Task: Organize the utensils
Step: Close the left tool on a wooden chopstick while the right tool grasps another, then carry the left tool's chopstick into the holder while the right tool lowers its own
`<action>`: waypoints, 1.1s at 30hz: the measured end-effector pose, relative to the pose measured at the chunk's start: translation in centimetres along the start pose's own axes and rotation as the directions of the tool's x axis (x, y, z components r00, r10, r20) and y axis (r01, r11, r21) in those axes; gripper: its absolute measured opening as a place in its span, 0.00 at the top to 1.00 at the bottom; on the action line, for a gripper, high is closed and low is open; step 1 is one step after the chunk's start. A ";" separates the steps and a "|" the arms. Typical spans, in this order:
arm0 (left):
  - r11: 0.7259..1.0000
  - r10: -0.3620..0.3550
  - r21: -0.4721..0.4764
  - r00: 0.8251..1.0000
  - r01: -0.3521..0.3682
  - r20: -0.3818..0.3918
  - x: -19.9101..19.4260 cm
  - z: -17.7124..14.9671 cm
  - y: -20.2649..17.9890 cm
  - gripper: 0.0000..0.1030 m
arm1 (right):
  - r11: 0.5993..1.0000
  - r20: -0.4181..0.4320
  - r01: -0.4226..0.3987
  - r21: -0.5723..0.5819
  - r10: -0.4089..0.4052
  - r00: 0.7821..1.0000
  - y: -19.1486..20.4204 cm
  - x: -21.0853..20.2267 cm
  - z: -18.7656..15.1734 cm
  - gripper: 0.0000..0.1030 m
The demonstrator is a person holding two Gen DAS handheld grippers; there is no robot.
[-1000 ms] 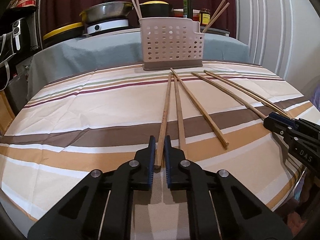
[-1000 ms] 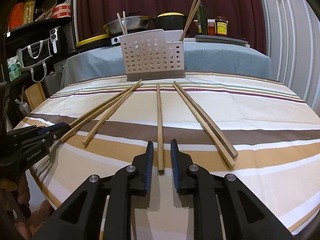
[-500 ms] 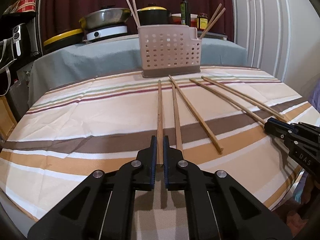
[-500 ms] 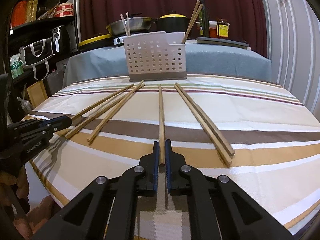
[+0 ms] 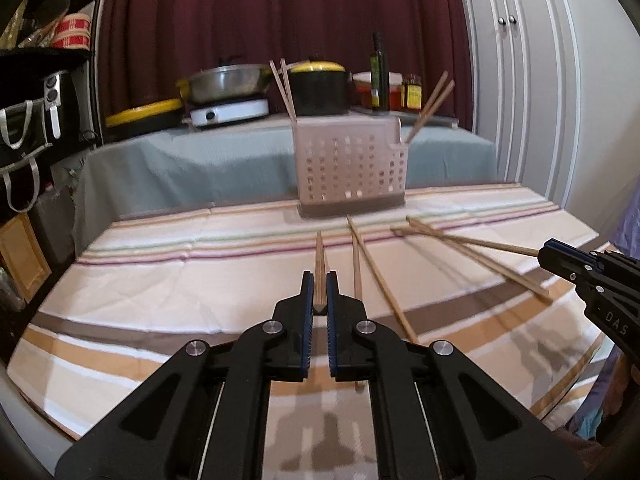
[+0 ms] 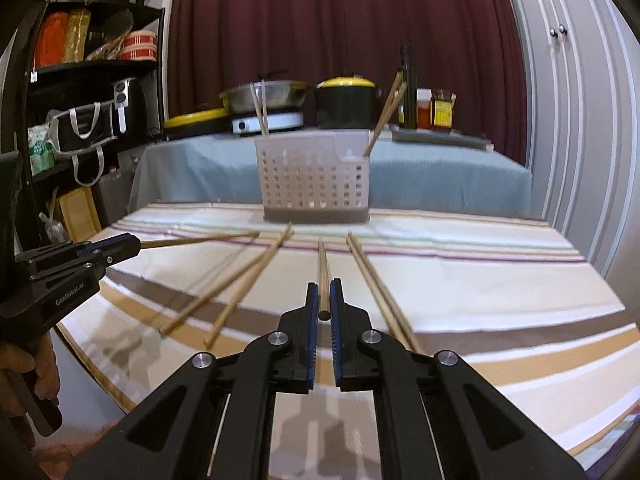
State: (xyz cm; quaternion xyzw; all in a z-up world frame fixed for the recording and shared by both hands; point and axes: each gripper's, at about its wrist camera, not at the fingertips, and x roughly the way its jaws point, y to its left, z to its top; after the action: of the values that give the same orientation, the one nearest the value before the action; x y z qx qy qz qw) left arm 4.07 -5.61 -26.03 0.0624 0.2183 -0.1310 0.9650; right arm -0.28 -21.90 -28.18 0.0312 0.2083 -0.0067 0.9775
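Two grippers each pinch one chopstick by its near end above the striped worktop (image 5: pixel 160 292). The left gripper (image 5: pixel 314 296) has its fingers pressed onto a chopstick (image 5: pixel 319 264) that points ahead toward the basket (image 5: pixel 348 168); in the right wrist view this gripper (image 6: pixel 132 245) shows at the left edge with its stick reaching out over the cloth. The right gripper (image 6: pixel 324 300) likewise clamps a chopstick (image 6: pixel 322 276) aimed at the basket (image 6: pixel 316 180); in the left wrist view it (image 5: pixel 546 250) enters from the right.

Several loose chopsticks lie on the cloth: a pair (image 5: pixel 372 276) just right of the left gripper, and another pair (image 6: pixel 376 280) just right of the right gripper. More sticks (image 5: pixel 283 88) stand tilted in the basket at both ends. The basket sits upright at the worktop's far edge.
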 end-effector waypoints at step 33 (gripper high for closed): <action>0.991 0.092 -0.108 0.993 -0.083 0.079 -0.6 11.3 4.5 0.94 | 0.999 0.185 0.031 -0.026 -0.026 0.982 -0.8 1.1 11.9 0.93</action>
State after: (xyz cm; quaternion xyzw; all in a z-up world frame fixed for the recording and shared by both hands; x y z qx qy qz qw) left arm 9.34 -3.21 -15.38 0.0157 0.1814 -0.0794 0.9801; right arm 5.58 -23.49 -17.86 0.0133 0.1172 -0.0206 0.9928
